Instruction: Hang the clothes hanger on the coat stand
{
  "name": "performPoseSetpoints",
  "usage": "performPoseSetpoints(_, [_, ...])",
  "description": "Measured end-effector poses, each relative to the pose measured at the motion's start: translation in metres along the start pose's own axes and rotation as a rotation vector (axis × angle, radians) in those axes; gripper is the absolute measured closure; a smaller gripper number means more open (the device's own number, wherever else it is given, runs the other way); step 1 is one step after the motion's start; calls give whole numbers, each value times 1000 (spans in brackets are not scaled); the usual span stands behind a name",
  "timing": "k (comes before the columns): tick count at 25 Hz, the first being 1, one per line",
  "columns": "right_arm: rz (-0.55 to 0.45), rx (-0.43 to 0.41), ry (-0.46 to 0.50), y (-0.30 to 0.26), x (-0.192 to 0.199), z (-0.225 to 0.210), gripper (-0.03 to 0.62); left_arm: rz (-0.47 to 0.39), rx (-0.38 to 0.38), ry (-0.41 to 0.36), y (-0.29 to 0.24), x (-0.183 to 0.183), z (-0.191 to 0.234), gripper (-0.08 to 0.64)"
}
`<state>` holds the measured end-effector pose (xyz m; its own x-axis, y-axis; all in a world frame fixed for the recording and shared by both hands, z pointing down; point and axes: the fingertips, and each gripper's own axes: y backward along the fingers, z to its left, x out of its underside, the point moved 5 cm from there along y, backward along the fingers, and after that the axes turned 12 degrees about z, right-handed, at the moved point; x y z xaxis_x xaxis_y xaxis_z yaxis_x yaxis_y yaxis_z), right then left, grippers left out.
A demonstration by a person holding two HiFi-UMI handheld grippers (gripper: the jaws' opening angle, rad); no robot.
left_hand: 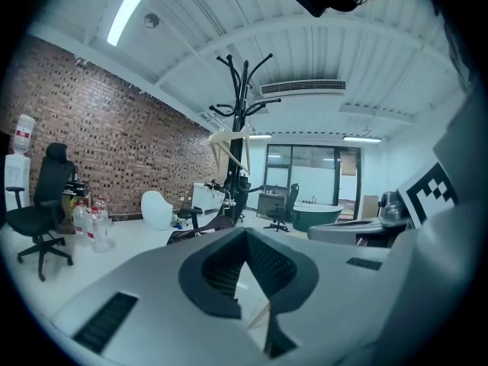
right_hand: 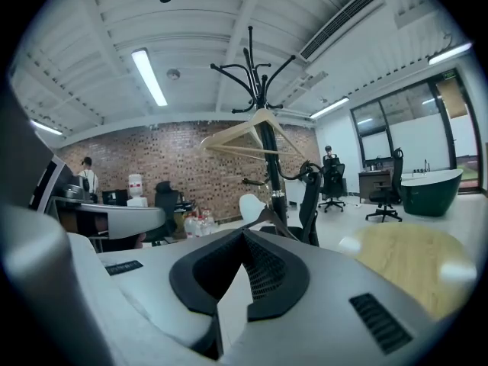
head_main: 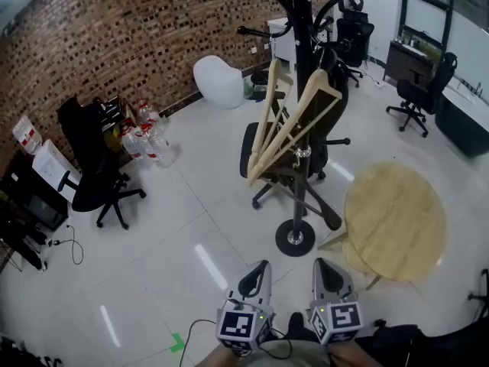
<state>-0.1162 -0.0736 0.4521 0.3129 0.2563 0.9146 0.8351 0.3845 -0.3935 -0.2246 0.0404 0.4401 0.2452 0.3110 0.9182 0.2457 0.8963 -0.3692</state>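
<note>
A: Where the black pole rises in front of the person, what hangs on it?

B: The wooden clothes hanger [head_main: 306, 121] hangs on the coat stand [head_main: 298, 21], up on one of its black arms and well above the stand's round base on the white floor [head_main: 199, 205]. From the head view it looks tilted, its arms spreading down to the left. A second pale wooden frame seems to hang just beside it, though I cannot tell for sure.

A: And the tools?

B: The left hand-held gripper [head_main: 257, 270] is clenched on nothing; in the left gripper view its dark pads meet at the tip. The right hand-held gripper [head_main: 324, 267] is the same, jaws together and empty. Both sit low in the head view, side by side, well apart from the stand.

A: What stands around it?

B: A round wooden tabletop [head_main: 397, 220] is just right of the base, and a black office chair [head_main: 252, 151] is behind the pole. Another black chair [head_main: 92, 170] stands near the brick wall [head_main: 114, 37], with water bottles [head_main: 145, 140] on the floor beside it.
</note>
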Motion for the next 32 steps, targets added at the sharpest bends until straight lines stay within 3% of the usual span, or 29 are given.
performPoseSetpoints(6, [8, -58, 9, -11, 7, -26, 583, 5, -50, 0, -22, 4, -19, 545])
performPoseSetpoints(10, [9, -70, 17, -6, 9, -14, 583, 16, -61, 15, -24, 15, -13, 545])
performPoseSetpoints(15, [-1, -40, -1, 5, 3, 2, 583, 20, -66, -21, -11, 18, 3, 545])
performPoseSetpoints(23, [11, 19, -52, 6, 5, 14, 583, 25, 8, -62, -10, 24, 14, 545])
performPoseSetpoints(32, [21, 60, -87, 4, 9, 17, 583, 27, 34, -69, -8, 20, 21, 545])
